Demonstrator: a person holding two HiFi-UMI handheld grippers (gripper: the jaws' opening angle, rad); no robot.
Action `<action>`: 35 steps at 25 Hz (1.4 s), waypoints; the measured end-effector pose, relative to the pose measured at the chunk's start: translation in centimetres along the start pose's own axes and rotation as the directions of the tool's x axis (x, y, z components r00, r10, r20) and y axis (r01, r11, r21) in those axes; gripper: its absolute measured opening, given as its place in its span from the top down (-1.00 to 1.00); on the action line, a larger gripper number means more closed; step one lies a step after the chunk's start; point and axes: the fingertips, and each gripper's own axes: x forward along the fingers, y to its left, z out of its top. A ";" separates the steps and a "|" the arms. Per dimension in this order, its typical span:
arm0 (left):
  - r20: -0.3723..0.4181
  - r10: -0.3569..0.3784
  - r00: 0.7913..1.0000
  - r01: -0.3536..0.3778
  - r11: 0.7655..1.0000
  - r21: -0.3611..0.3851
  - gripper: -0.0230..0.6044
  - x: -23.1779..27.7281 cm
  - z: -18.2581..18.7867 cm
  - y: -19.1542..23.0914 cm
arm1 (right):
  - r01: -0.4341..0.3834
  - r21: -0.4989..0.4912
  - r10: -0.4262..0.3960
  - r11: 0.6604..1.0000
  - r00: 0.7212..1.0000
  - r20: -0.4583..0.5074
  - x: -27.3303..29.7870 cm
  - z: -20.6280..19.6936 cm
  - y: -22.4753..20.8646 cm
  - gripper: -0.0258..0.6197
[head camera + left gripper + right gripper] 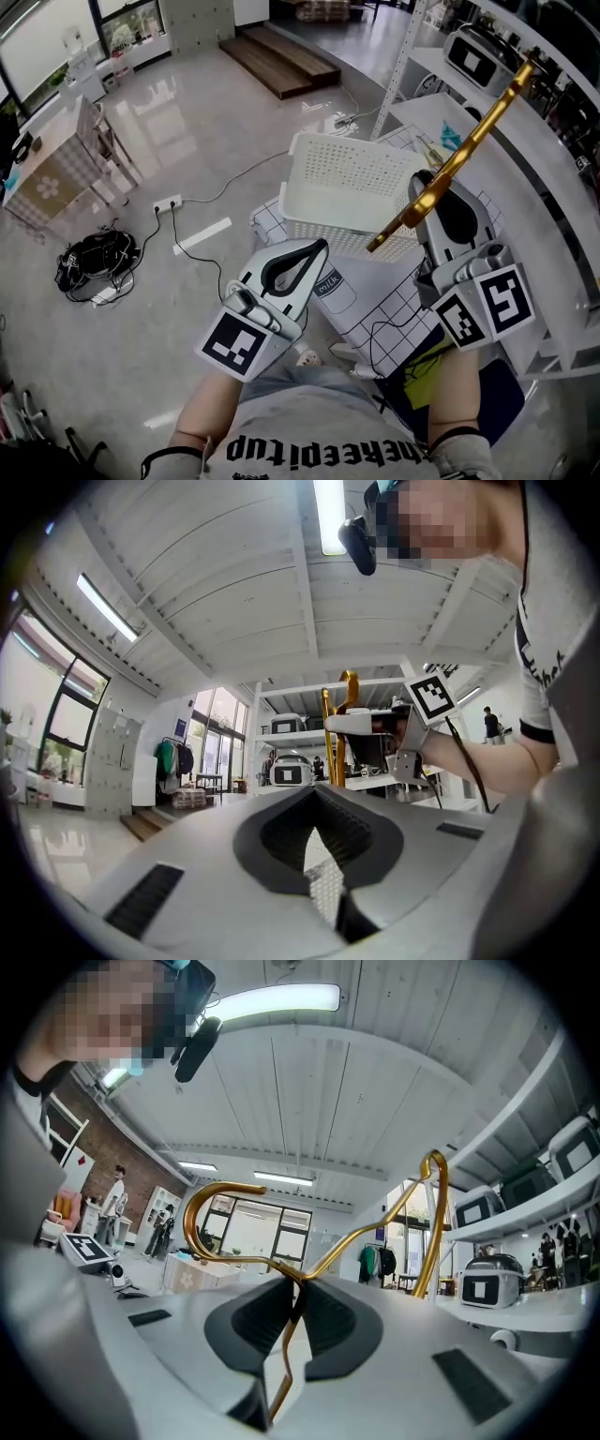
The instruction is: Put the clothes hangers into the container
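Holding the gold hanger (469,141) by its neck in the narrow fingers of our right gripper (424,192), we have its long axis slanting up and away to the right. The white container (352,178) sits on the table (394,309) ahead, left of and below those fingers. Our left gripper (317,249), fingers together on nothing, hangs at the left.

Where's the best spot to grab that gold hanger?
Probably the neck, where the hook meets the body, coming from the side away from the hook. The hanger is thin wire, and that bend gives the pads something to pinch. The right hand-held gripper is shut on it just there, hook above the jaws.
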 end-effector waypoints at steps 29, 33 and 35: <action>-0.058 0.029 0.998 -0.031 0.999 -0.029 0.88 2.9 -1.9 11.4 | 0.027 0.084 -0.009 0.996 0.976 -0.216 12.7 -13.8 -1.4 0.80; -0.064 0.028 0.998 -0.031 0.999 -0.040 0.88 3.1 -2.5 12.5 | 0.029 0.108 0.000 0.994 0.964 -0.266 13.6 -15.9 -1.1 0.78; -0.068 0.029 0.997 -0.032 0.998 -0.048 0.89 3.2 -2.7 13.0 | 0.030 0.120 0.008 0.992 0.954 -0.299 13.9 -17.0 -1.0 0.76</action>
